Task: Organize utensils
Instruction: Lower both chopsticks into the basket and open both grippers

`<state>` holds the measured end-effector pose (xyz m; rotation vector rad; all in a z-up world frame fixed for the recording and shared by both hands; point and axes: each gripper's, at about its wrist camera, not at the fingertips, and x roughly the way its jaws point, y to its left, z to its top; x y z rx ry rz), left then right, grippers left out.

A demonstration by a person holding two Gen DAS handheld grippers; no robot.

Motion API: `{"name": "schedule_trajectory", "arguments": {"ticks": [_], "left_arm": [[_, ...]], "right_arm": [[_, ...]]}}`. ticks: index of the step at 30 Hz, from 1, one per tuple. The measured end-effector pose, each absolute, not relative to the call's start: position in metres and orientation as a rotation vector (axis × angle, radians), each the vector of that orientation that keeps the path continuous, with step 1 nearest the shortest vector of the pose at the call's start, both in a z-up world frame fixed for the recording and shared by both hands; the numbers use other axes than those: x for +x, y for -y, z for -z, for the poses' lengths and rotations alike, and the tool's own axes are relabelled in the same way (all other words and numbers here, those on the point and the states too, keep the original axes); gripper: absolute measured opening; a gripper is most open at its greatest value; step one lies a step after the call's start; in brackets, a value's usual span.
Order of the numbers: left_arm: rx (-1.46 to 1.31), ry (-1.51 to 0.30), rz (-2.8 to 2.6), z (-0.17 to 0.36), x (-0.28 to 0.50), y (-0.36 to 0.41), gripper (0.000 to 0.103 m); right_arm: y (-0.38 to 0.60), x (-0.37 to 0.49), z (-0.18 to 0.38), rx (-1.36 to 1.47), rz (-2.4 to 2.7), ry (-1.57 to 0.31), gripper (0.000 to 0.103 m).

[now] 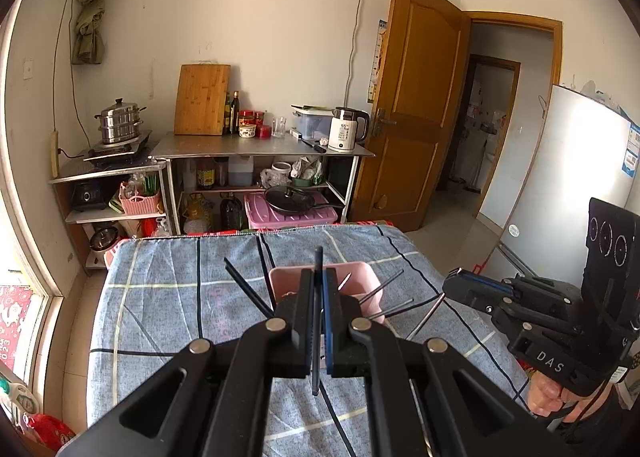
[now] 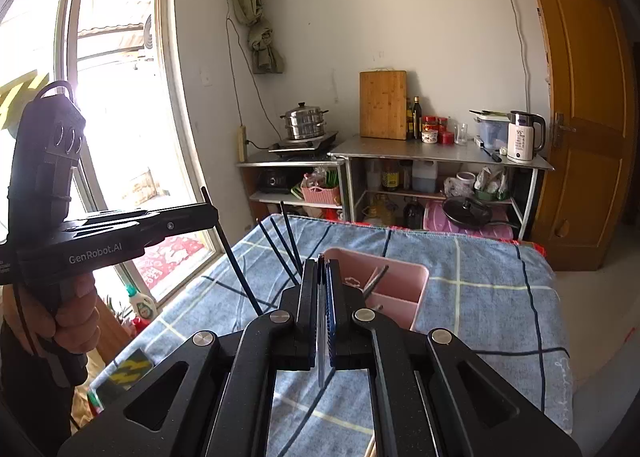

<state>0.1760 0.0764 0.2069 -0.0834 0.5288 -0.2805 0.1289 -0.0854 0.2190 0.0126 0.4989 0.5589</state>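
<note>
A pink utensil holder [image 1: 356, 277] stands on the blue checked cloth [image 1: 168, 297]; in the right wrist view [image 2: 394, 289] it holds a few metal chopsticks [image 2: 374, 279]. My left gripper [image 1: 319, 289] is shut on a dark chopstick [image 1: 318, 261], held upright above the holder's near side. My right gripper [image 2: 323, 281] is shut on a thin silvery chopstick [image 2: 321, 353], just left of the holder. Several dark chopsticks [image 2: 280, 241] stick up left of the holder. Each gripper shows in the other's view, the right [image 1: 472, 289] and the left [image 2: 208, 217].
A steel shelf [image 1: 260, 151] with kettle [image 1: 346, 129], cutting board and jars stands behind the table. A steamer pot [image 1: 120, 121] sits on a stove. A wooden door [image 1: 412, 105] is at right, a fridge [image 1: 568, 185] beyond it, a window [image 2: 100, 97] at left.
</note>
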Motion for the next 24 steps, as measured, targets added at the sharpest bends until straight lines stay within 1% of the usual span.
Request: {"name": "schedule_trajectory", "arguments": {"ticks": [11,19,24], "left_arm": [[-0.080,-0.481,0.262,-0.239,0.205,-0.080,0.004],[-0.073,-0.469,0.260,-0.240,0.226,-0.080,0.004],[-0.085,-0.468,0.271,-0.231,0.232,-0.081,0.004]], "right_arm": [[0.078,0.166,-0.243,0.052,-0.544,-0.445,0.003],[0.078,0.191,-0.236,0.081,-0.520,-0.453,0.003],[0.074,0.201,-0.224,0.076,-0.510,-0.474,0.003]]}}
